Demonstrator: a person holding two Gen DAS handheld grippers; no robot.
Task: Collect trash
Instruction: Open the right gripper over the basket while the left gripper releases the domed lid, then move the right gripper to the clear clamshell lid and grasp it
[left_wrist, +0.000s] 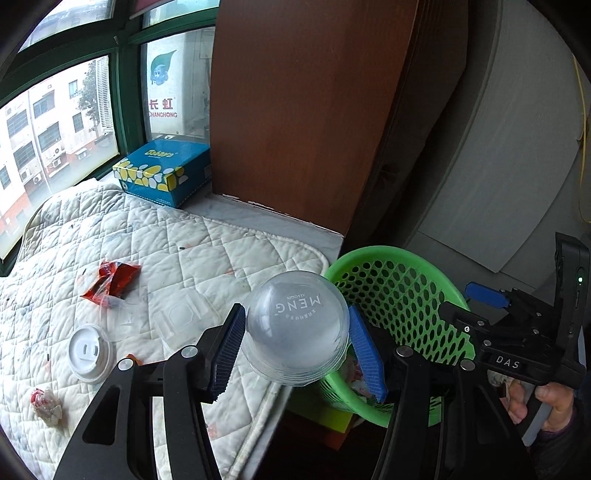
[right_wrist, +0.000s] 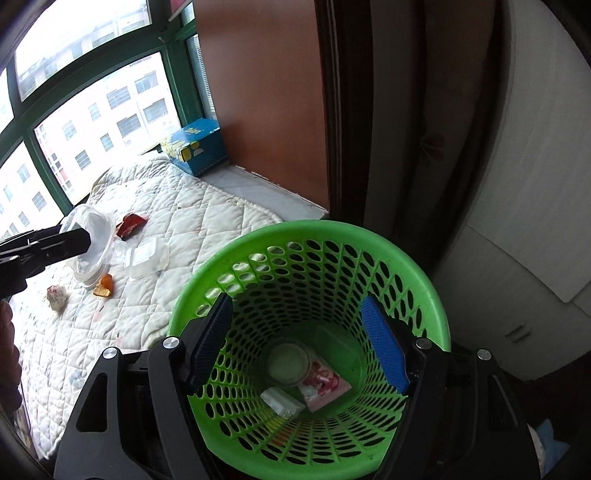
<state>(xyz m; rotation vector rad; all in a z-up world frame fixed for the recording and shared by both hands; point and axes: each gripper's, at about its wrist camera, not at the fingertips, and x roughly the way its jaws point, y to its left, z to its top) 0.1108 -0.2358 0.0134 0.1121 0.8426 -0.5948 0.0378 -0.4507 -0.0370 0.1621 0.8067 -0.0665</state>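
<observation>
Left to right: on the quilted pad (left_wrist: 155, 236) lie a crumpled paper (left_wrist: 46, 404), a white lid (left_wrist: 88, 352) and a red wrapper (left_wrist: 112, 282). The left gripper (left_wrist: 297, 345) clamps a clear domed cup (left_wrist: 297, 328) beside the green basket (right_wrist: 236, 266). The right gripper (right_wrist: 301, 343) hangs over the basket, jaws apart and empty.

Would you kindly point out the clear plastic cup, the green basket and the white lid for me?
clear plastic cup (left_wrist: 297, 328): left wrist view, its upturned base.
green basket (right_wrist: 314, 236): right wrist view, far rim.
white lid (left_wrist: 88, 352): left wrist view, its top face.
</observation>
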